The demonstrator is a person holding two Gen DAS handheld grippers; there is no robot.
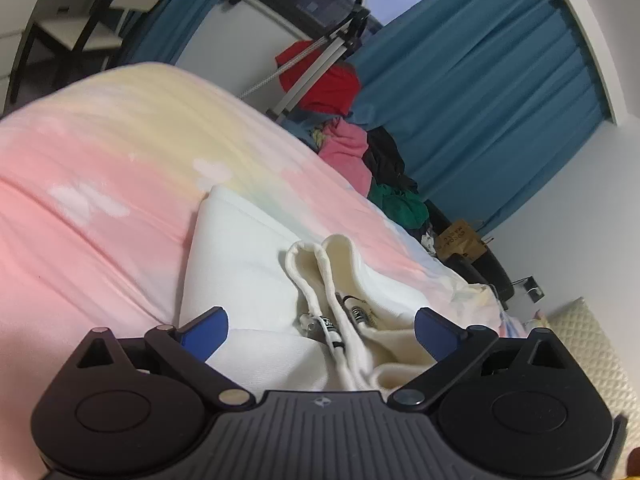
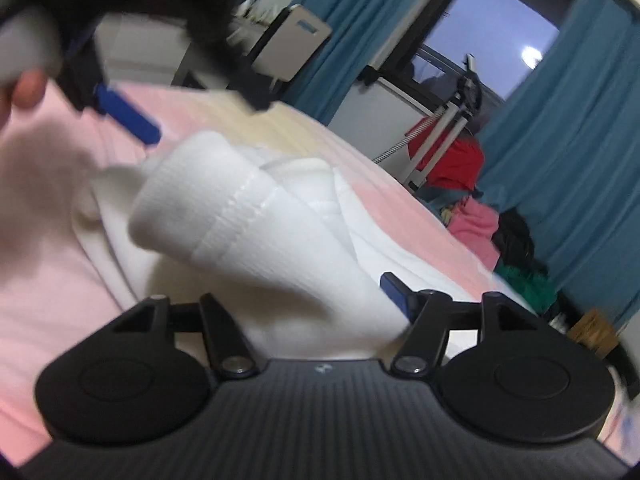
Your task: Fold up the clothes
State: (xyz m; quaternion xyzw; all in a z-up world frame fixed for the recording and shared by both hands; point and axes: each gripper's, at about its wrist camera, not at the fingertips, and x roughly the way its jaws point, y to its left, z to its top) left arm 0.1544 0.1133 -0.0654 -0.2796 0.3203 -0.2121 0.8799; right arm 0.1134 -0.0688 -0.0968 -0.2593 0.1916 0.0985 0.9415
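Note:
A white hooded sweatshirt (image 1: 240, 264) lies on the pink and yellow bed sheet (image 1: 100, 184). In the left wrist view its hood opening and drawstrings (image 1: 332, 328) lie between my left gripper's blue fingers. My left gripper (image 1: 320, 330) is open just above the cloth. In the right wrist view a ribbed white cuff and sleeve (image 2: 224, 216) rises between the jaws of my right gripper (image 2: 296, 300). The sleeve hides the left finger, so the grip is unclear. My left gripper also shows in the right wrist view (image 2: 124, 116), blurred, at upper left.
A pile of red, pink, black and green clothes (image 1: 360, 148) sits beyond the bed's far edge. A tripod (image 1: 320, 64) stands by blue curtains (image 1: 480, 92). A cream cushion (image 1: 588, 344) lies at the right. The bed sheet extends left.

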